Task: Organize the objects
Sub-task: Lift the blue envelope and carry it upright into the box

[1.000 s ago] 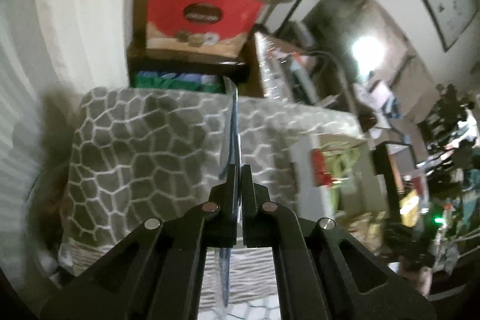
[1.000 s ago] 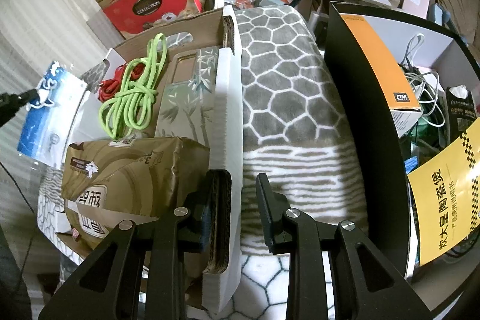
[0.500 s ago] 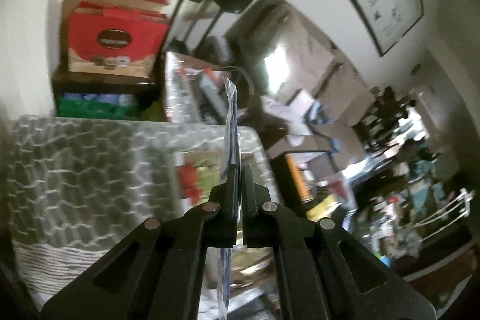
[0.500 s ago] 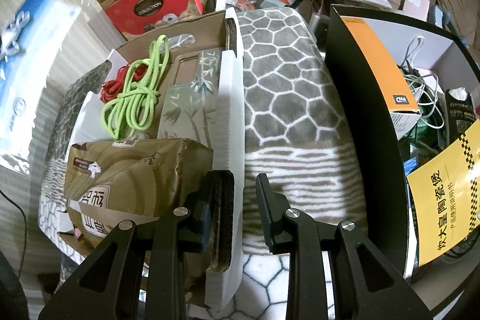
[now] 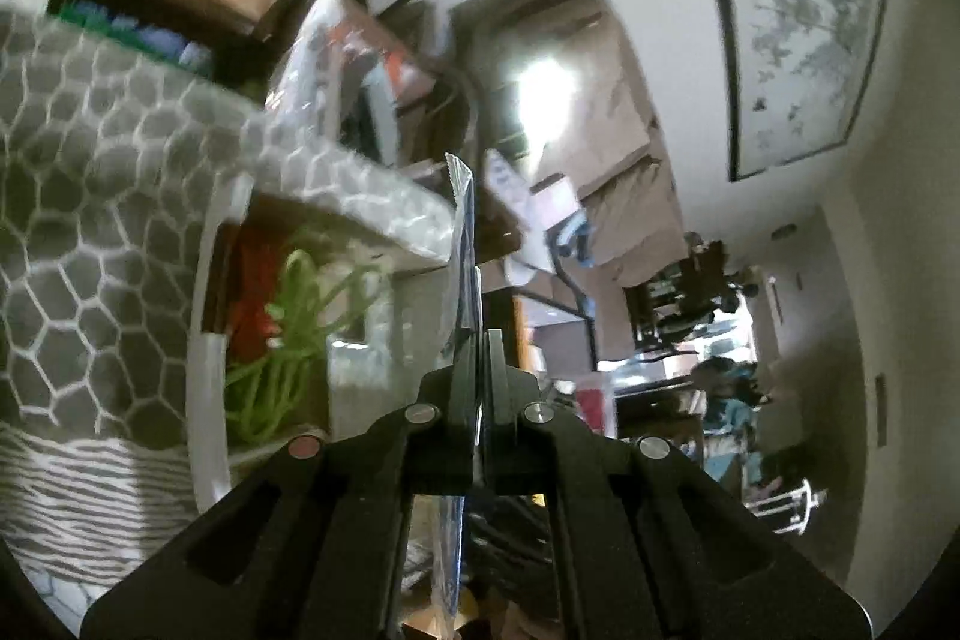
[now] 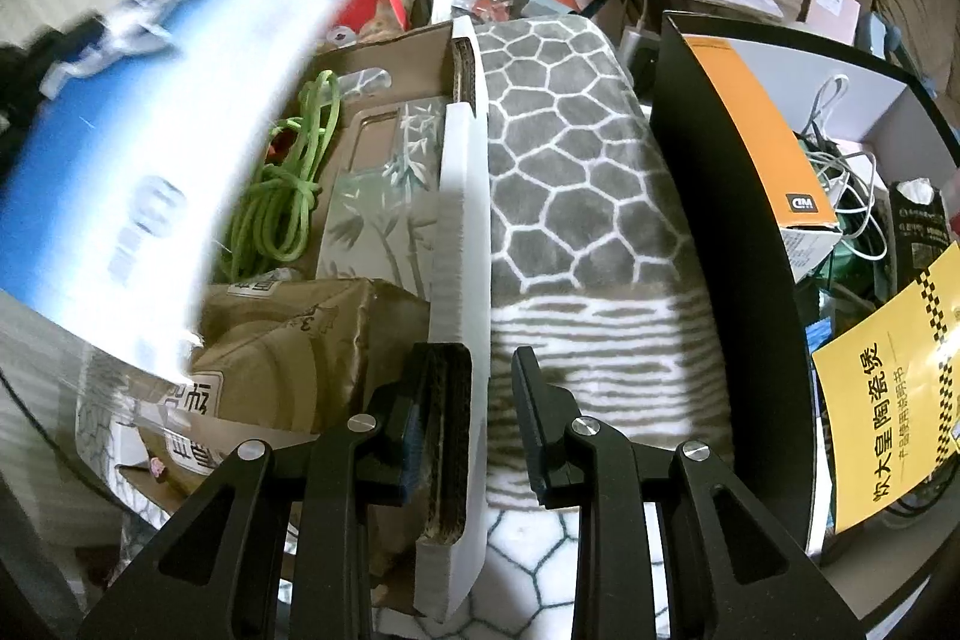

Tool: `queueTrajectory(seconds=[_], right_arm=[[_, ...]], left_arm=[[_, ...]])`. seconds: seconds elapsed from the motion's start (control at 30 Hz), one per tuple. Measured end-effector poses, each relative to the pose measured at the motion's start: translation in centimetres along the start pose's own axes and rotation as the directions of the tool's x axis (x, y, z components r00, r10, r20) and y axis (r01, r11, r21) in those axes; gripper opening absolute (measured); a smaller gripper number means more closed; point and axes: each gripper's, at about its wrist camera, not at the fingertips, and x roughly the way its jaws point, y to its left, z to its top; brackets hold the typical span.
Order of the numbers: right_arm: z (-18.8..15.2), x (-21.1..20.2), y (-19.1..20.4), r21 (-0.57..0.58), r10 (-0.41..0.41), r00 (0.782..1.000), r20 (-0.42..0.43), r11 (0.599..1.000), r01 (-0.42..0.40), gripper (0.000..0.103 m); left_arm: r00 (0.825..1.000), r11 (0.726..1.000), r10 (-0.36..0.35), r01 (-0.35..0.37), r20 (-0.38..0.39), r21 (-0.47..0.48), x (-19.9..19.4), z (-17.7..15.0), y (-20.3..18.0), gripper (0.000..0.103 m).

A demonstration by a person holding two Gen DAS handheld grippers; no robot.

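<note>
A cardboard box (image 6: pixel 384 58) sat on a grey blanket (image 6: pixel 570 148) with a white honeycomb pattern. The right gripper (image 6: pixel 474 400) straddled the box's near wall, a thick strip of layered cardboard with a white outer face (image 6: pixel 459 244). Its left finger lay against the inner side of that wall, while the right finger stood a little clear of the white face, so whether the claw was truly clamping the wall or only resting around it could not be told.

Inside the box lay a coiled green cord (image 6: pixel 288 196), a bit of red cord (image 6: pixel 275 147) just behind it, a flat case printed with bamboo (image 6: pixel 384 196) beside the wall, and a crumpled brown paper package (image 6: pixel 288 352) with printed labels at the near end.

The left gripper (image 5: pixel 478 340) was clenched tight on a thin plastic packet (image 5: pixel 463 244), seen edge-on and standing upright between its fingers. From the right wrist view the same packet (image 6: pixel 138 148) showed as a blurred blue and white sheet hanging above the left part of the box, covering some of its contents; it touched nothing in the box that could be made out.

To the right of the blanket stood a black bin (image 6: pixel 720 196) holding an orange and white box (image 6: pixel 762 124) and a tangle of white cables (image 6: pixel 846 184). A yellow leaflet (image 6: pixel 888 400) leaned near it.
</note>
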Motion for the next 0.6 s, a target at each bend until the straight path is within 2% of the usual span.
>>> queueTrajectory(seconds=[0.13, 0.3, 0.47, 0.6], right_arm=[[0.0, 0.1, 0.1, -0.001, 0.001, 1.0, -0.001, 1.0, -0.001, 0.027], [0.0, 0.2, 0.0, 0.003, 0.001, 1.0, -0.002, 1.0, -0.001, 0.027], [-0.1, 0.3, -0.2, 0.01, 0.003, 1.0, -0.005, 1.0, -0.003, 0.028], [0.0, 0.2, -0.3, 0.01, 0.003, 1.0, -0.002, 1.0, -0.003, 0.028]], left_arm=[[0.999, 0.999, 0.032, -0.032, -0.012, -0.008, 1.8, -0.3, 2.2, 0.002], [0.989, 0.989, 0.147, -0.146, -0.006, 0.033, 3.4, -1.0, 3.6, 0.002], [0.978, 0.977, 0.208, -0.207, -0.02, 0.059, 4.2, -2.0, 3.5, 0.004], [0.961, 0.957, 0.276, -0.271, -0.029, 0.107, 4.5, -2.8, 2.4, 0.005]])
